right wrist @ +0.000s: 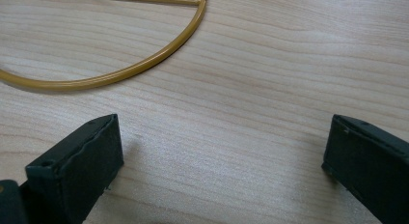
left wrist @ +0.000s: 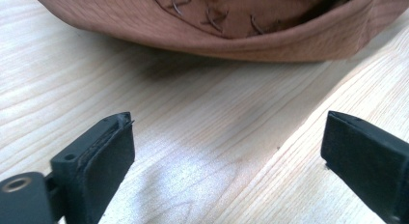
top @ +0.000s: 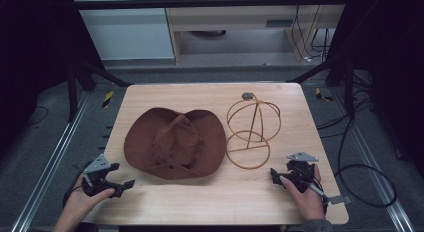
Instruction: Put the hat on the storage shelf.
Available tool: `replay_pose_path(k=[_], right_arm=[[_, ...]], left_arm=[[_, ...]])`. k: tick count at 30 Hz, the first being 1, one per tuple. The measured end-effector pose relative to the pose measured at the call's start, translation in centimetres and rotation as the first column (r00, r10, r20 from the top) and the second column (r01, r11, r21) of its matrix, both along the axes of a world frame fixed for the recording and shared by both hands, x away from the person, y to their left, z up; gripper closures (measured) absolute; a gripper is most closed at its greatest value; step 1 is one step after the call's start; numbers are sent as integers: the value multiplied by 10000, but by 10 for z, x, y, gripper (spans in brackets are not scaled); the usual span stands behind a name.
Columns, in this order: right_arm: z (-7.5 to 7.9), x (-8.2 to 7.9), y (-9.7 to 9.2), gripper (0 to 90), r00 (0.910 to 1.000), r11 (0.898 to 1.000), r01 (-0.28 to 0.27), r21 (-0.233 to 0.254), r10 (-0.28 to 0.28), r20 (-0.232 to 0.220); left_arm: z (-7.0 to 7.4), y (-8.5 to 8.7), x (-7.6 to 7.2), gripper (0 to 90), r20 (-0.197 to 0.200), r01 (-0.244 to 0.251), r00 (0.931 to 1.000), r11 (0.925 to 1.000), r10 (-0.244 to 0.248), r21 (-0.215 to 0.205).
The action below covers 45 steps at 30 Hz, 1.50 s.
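1. Our fingers stand wide apart on both tools, with nothing between them: the left gripper (top: 124,184) rests low on the table (top: 220,202), and so does the right gripper (top: 276,175).
2. Just ahead of the left fingers (left wrist: 103,151) lies the brown hat (top: 175,142), its stitched brim (left wrist: 231,38) flat on the wood. The hat looks like the thing to lift onto the wire hat stand (top: 252,129).
3. To do this well, we judge it best to slide one left finger under the brim edge, close on the brim alone, and lift without crushing the crown.
4. Beyond the right fingers (right wrist: 82,166) curves the stand's gold base ring (right wrist: 120,72), near but not touching them. We should steady that ring, since the light frame could tip.
5. The stand sits just beside the hat, on the side away from the left fingers. A small dark knob (top: 247,96) tops the frame. Nothing else lies in the path.
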State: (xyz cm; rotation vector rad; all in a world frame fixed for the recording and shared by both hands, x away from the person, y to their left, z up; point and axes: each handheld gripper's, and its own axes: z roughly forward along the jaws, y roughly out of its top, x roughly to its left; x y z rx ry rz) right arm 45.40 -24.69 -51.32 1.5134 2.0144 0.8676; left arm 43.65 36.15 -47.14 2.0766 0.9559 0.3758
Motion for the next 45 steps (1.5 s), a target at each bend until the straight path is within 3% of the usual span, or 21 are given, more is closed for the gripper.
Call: replay_pose_path(k=[5, 8, 13, 15, 22, 23, 30, 37, 39, 43, 44, 45], right_arm=[[0, 0, 0, 4, 10000, 10000, -1, 0, 1, -2], [0, 0, 0, 4, 10000, 10000, -1, 1, 1, -2], [0, 0, 0, 4, 10000, 10000, 15, 4, -15, -8], [0, 0, 0, 4, 10000, 10000, 11, 0, -11, -6], [0, 0, 0, 4, 10000, 10000, 13, 0, -13, -2], [0, 0, 0, 4, 10000, 10000, 13, 2, -13, -5], [0, 0, 0, 4, 10000, 10000, 11, -1, -11, -3], [0, 0, 0, 4, 10000, 10000, 13, 3, -13, -5], [0, 0, 0, 4, 10000, 10000, 15, 3, -15, -5], [0, 0, 0, 4, 10000, 10000, 11, 2, -11, -5], [0, 0, 0, 4, 10000, 10000, 13, 6, -13, -9], [0, 0, 0, 4, 10000, 10000, 12, 3, -12, -4]], left_arm=[[11, 1, -2, 43, 533, -156, 9984, 9983, 186, -569], [15, 1, -1, 41, 670, -169, 9975, 9980, 210, -611], [34, -8, -3, 37, 1166, 22, 9931, 9964, 77, -849], [37, -11, -3, 37, 1239, 38, 9923, 9965, 66, -836], [59, -33, 12, 39, 1382, 510, 9892, 9987, -495, -79], [67, -42, 19, 39, 1413, 742, 9871, 9972, -752, 123], [89, -76, 52, 44, 629, 1329, 9882, 9860, -1396, 1004], [105, -98, 76, 45, 396, 1641, 9845, 9775, -1707, 1323], [111, -108, 88, 46, 222, 1728, 9835, 9691, -1794, 1759], [115, -116, 98, 49, 0, 1742, 9841, 9643, -1778, 1995], [114, -122, 103, 50, -141, 1836, 9826, 9575, -1851, 2225], [114, -124, 107, 50, -193, 1853, 9824, 9561, -1858, 2271]])
